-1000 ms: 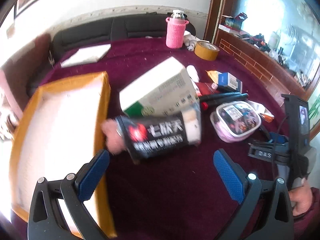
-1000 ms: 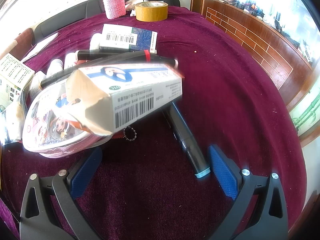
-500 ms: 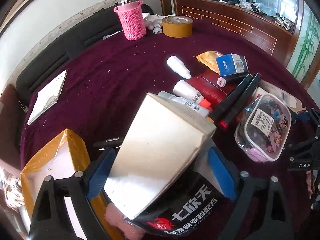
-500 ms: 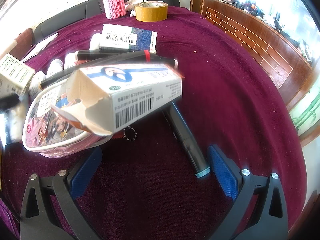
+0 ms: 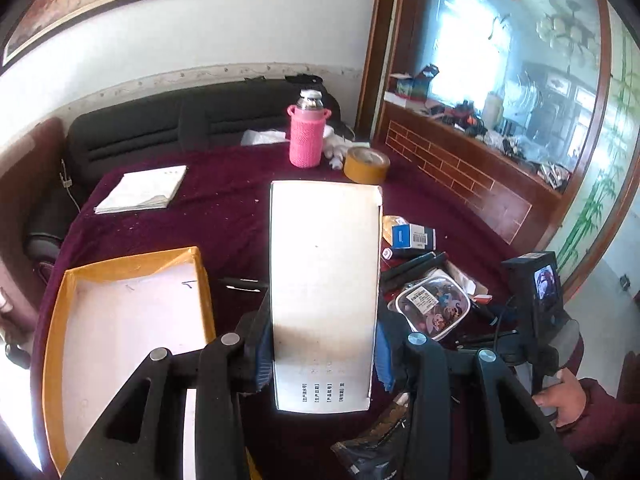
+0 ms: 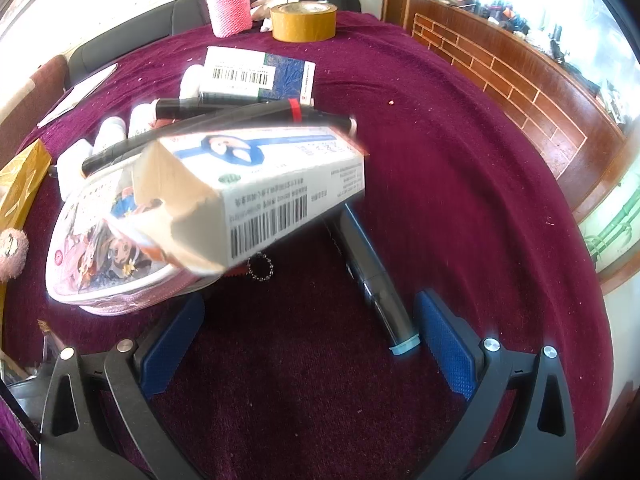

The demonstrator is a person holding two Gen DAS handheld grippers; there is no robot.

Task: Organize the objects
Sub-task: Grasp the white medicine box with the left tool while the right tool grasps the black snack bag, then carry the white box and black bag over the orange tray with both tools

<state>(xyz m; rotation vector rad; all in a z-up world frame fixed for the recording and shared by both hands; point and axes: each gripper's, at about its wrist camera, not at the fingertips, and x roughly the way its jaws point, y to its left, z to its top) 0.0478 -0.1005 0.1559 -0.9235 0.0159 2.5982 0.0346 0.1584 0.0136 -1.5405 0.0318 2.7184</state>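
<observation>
Left gripper (image 5: 322,354) now clamping white box (image 5: 324,280), lifted off table

The white box (image 5: 324,292) bears a row of small bracketed Chinese print near its lower edge, too small to read. A barcode sits on the blue-and-white box (image 5: 413,237), another on the white label of the clear cartoon pouch (image 5: 434,307). In the right wrist view, the torn carton (image 6: 256,196) carries a barcode, a green round mark and blurred Chinese lines. The flat box (image 6: 256,76) behind it also shows a barcode. No digits are legible.
</observation>
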